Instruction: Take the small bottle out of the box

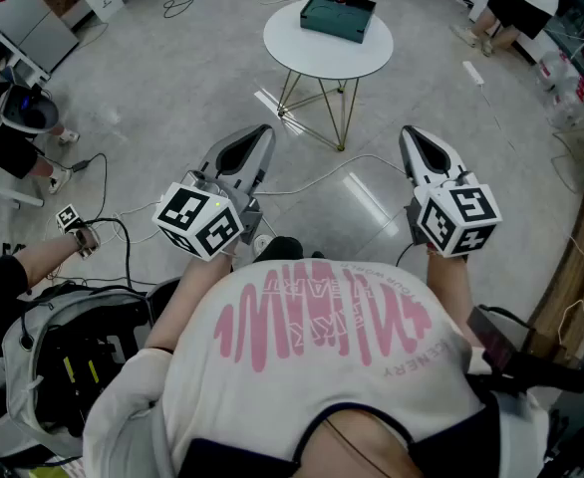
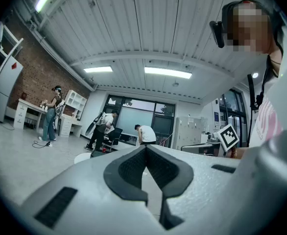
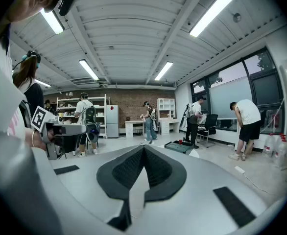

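Box (image 1: pixel 338 16), on table (image 1: pixel 317 56), well beyond jaws

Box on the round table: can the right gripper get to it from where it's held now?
Probably not yet. The box sits on the table well ahead of the right gripper, held shut near the person's body. The floor between looks free, so stepping closer should do it.

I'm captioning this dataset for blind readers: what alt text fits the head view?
A person holds the left tool and right tool, both shut and empty, out toward a round white table that stands apart on the grey floor. A dark green box sits on it.
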Action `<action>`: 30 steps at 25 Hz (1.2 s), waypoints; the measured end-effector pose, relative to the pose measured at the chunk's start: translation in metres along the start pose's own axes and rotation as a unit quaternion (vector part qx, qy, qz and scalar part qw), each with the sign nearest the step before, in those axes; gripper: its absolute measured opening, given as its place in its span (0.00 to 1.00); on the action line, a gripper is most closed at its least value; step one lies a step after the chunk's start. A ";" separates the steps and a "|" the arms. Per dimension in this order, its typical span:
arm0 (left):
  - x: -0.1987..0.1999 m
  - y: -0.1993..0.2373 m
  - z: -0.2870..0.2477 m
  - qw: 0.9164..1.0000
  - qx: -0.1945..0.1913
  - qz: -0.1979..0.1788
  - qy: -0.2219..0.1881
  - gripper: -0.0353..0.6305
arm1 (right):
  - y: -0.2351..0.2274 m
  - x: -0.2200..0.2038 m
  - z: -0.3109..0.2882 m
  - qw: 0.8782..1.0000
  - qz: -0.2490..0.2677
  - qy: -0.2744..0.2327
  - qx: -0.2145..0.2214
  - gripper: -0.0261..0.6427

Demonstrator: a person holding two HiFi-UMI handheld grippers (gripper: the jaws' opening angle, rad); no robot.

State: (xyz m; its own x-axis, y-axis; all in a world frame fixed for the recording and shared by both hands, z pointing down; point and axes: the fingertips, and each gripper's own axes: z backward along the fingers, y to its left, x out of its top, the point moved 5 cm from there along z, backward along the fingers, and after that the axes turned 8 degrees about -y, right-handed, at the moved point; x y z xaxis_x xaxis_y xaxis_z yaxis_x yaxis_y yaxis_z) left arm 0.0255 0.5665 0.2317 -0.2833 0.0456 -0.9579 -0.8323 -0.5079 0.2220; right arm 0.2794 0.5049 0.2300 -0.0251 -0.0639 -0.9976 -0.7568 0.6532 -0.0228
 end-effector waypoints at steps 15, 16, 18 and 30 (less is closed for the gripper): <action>-0.020 -0.003 0.008 0.999 0.010 0.029 0.027 0.06 | -0.010 -0.024 0.015 0.999 -0.038 0.023 -0.010 0.04; -0.023 0.000 0.007 0.999 0.013 0.034 0.031 0.06 | -0.013 -0.026 0.013 0.999 -0.047 0.024 -0.012 0.04; -0.030 0.009 0.004 0.998 0.019 0.044 0.039 0.06 | -0.020 -0.031 0.008 0.998 -0.058 0.028 -0.017 0.05; -0.042 0.082 -0.062 0.997 0.014 0.065 0.040 0.06 | -0.061 -0.038 -0.072 0.997 -0.055 0.048 -0.038 0.04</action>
State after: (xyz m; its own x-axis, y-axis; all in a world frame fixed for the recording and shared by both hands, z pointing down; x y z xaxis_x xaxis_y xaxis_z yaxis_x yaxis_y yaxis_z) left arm -0.0012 0.4702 0.2787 -0.3514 -0.0878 -0.9321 -0.8045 -0.4809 0.3486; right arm 0.2794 0.4131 0.2741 0.0016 -0.2060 -0.9785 -0.8052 0.5801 -0.1235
